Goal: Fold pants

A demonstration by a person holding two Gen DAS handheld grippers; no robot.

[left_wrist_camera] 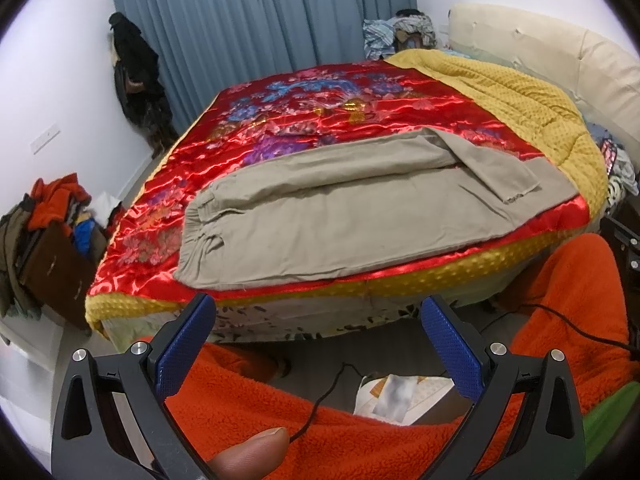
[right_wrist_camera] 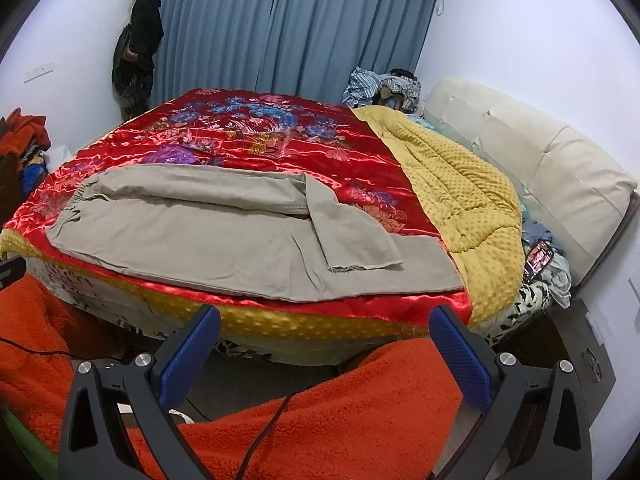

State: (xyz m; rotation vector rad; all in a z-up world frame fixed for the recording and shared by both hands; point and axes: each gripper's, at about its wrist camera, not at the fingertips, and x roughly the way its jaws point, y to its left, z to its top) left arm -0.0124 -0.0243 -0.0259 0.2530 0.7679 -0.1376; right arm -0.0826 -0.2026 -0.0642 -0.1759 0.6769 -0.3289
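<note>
Beige pants (left_wrist_camera: 340, 224) lie flat on a red satin quilt (left_wrist_camera: 320, 120) on the bed, waistband to the left, legs to the right. One leg end is folded back over the other leg (left_wrist_camera: 496, 168). They also show in the right wrist view (right_wrist_camera: 224, 236), with the folded leg end (right_wrist_camera: 352, 240). My left gripper (left_wrist_camera: 318, 312) is open and empty, held off the bed's near edge, below the pants. My right gripper (right_wrist_camera: 326, 320) is open and empty, also off the near edge.
A yellow blanket (right_wrist_camera: 460, 184) covers the bed's right side, by a cream headboard (right_wrist_camera: 560, 176). Orange fleece legs (left_wrist_camera: 320, 420) and a black cable (left_wrist_camera: 320, 404) are below the grippers. A clothes pile (left_wrist_camera: 52, 216) stands at left. Blue curtains (right_wrist_camera: 280, 28) hang behind.
</note>
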